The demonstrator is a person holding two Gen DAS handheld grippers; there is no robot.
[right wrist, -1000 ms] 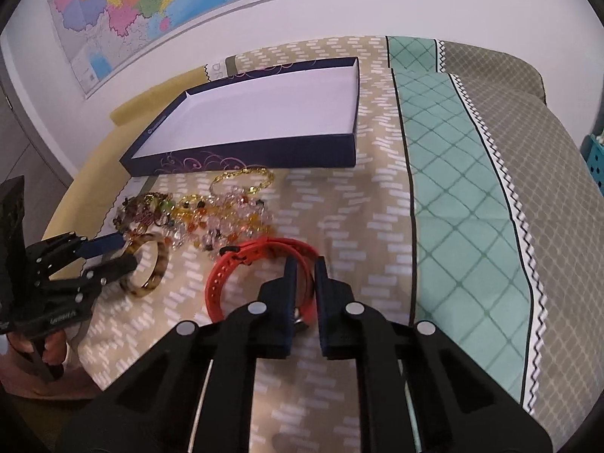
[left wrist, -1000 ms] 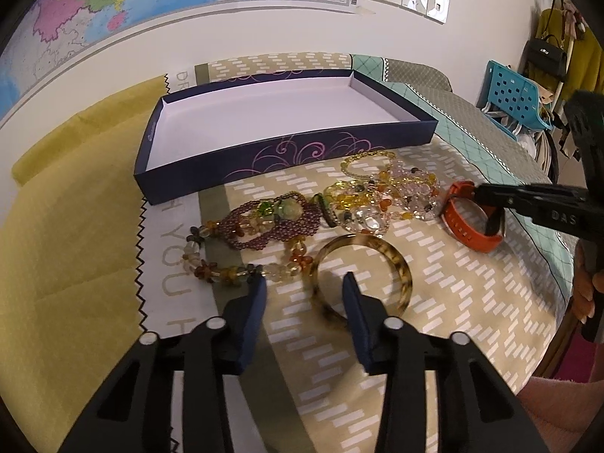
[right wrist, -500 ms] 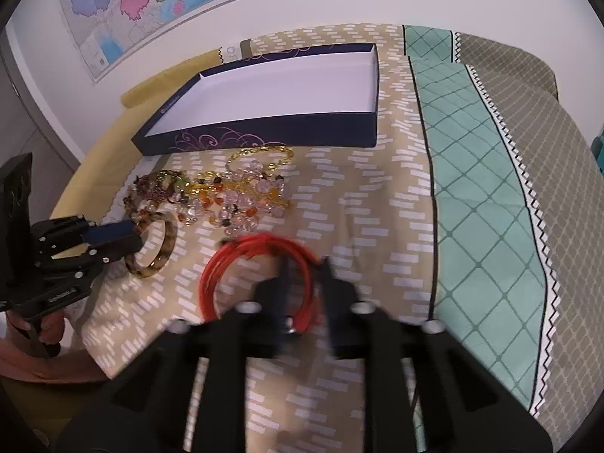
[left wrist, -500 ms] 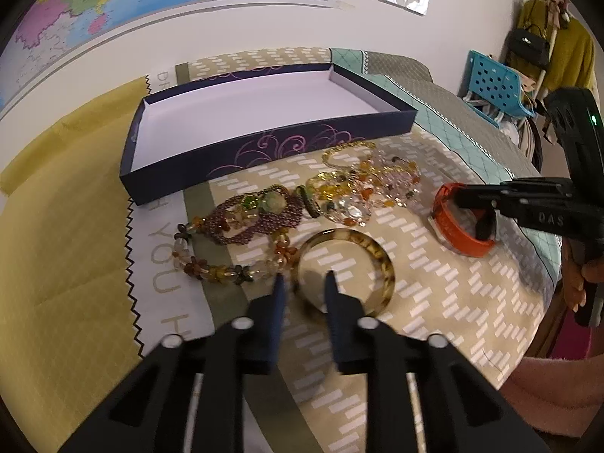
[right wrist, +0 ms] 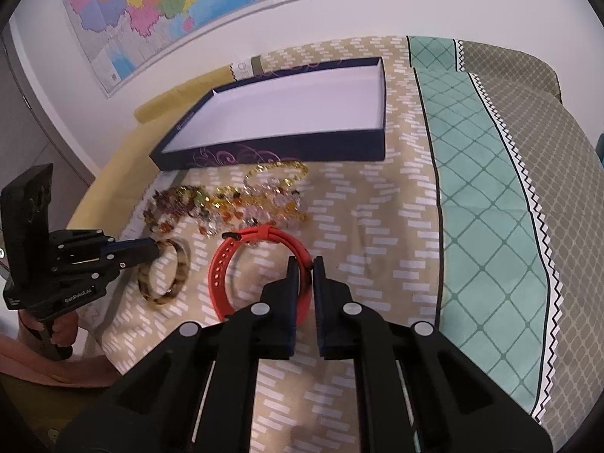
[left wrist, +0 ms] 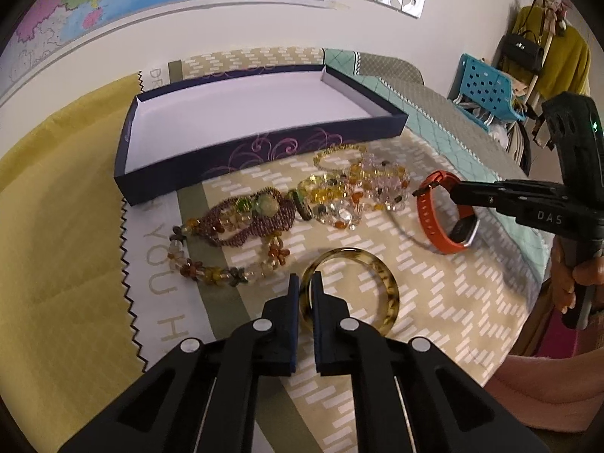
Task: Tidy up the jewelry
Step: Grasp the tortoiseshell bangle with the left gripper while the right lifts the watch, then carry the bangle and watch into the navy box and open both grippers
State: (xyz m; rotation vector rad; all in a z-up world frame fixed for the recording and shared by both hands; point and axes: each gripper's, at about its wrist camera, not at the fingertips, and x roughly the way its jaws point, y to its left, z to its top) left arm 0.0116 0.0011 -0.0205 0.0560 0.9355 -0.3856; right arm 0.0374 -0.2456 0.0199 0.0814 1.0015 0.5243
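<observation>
Pinching the near rim of the bangle [left wrist: 381, 277], the left claw [left wrist: 305, 294] has just closed on it. Right claw [right wrist: 302, 277] grips the orange watch band [right wrist: 226, 260]. Beaded bracelets [left wrist: 339, 196] lie before the box [left wrist: 264, 151] on the table [left wrist: 434, 302].

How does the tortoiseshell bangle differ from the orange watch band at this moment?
The tortoiseshell bangle is a rigid, mottled brown-yellow closed ring; the orange watch band is a plain orange strap with punched holes and a watch face. The bangle is pinched by the left gripper, the band by the right gripper. The bangle lies nearly flat; the band stands on edge. Both are gripped at their near rim, outside the box.
</observation>
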